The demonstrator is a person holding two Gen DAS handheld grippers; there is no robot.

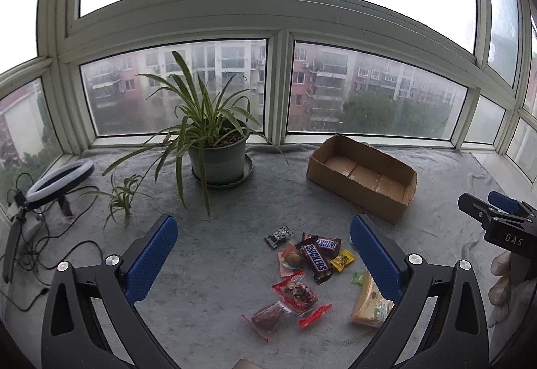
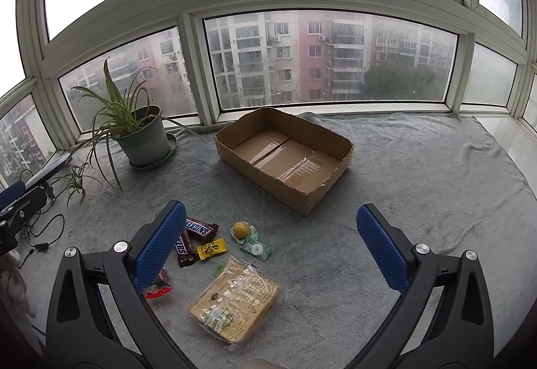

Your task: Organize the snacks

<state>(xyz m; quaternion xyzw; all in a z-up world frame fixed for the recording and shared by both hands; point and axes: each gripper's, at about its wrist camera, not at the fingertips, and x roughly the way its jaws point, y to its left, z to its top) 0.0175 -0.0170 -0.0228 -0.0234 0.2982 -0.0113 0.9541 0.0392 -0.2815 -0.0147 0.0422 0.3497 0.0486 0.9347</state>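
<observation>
Both hand-held grippers — left, right — gape empty; only the left view shows the black sachet, only the right the box floor fully.

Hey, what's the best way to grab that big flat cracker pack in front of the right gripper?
Come from above with the open right gripper and close across the cracker pack at its two long edges. It lies flat on the gray cloth, so only its thin sides offer a pinch; its right edge looks unobstructed.

Brown box; blue textured pads; possibly grey cloth.
</observation>
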